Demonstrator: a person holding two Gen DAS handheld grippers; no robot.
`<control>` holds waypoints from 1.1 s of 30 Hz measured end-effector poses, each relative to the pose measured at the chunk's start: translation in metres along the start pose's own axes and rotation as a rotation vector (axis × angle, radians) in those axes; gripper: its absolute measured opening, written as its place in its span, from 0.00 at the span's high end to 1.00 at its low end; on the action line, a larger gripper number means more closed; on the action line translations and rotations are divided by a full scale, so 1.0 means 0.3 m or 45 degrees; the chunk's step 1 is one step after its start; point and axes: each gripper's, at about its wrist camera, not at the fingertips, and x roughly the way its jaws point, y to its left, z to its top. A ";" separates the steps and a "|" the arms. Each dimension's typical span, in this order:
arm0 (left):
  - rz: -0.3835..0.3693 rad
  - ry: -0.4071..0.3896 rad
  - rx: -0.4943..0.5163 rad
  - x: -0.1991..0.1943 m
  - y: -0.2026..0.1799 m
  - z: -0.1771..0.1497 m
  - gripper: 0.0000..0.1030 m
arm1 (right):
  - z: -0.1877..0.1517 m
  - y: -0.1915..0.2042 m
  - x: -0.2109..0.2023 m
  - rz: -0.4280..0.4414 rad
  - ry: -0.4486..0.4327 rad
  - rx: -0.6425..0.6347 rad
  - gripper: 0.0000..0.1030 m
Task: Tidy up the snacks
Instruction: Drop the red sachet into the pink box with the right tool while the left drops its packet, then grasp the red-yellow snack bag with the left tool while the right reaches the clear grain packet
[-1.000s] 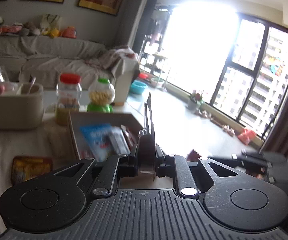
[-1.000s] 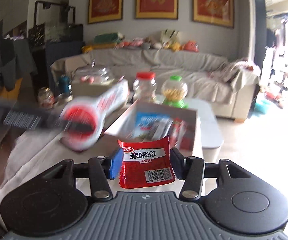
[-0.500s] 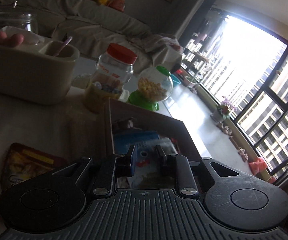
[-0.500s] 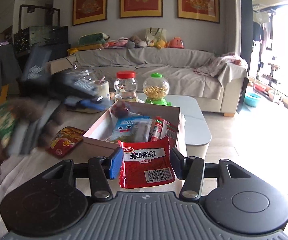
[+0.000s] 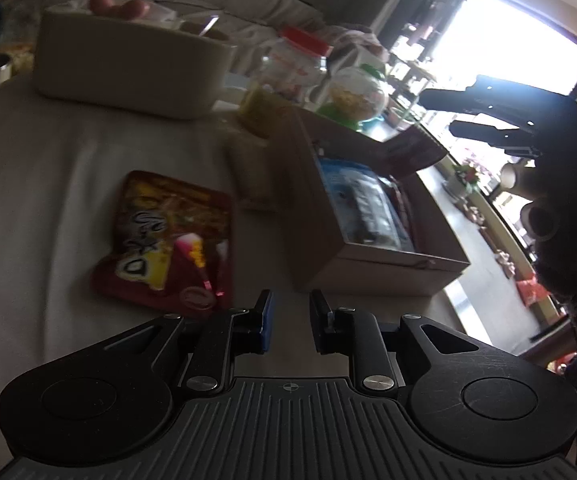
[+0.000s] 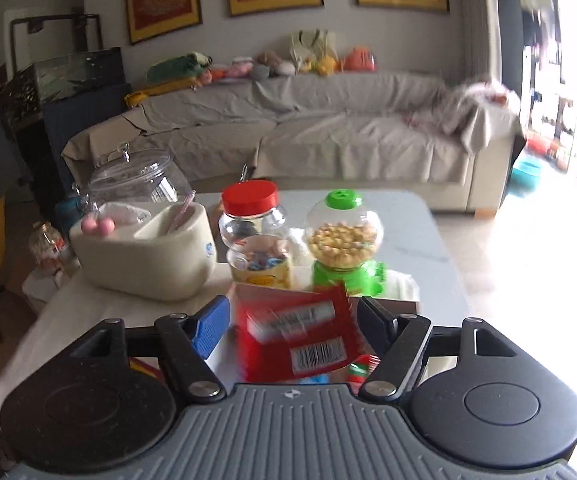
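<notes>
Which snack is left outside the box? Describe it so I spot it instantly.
Start at the open cardboard box on the cloth-covered table. Just left of it in the left wrist view, flat on the cloth, lies a dark red and yellow snack bag. It is the only packet outside the box.

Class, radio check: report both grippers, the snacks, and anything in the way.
Right gripper opening, red packet loose between jaws, above box. Left gripper empty, slightly open, near yellow-red bag on table. Nothing blocking.
</notes>
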 end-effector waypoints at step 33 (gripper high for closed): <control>0.105 -0.157 -0.119 -0.141 0.287 0.011 0.78 | -0.206 0.547 0.298 0.090 0.601 -0.389 0.75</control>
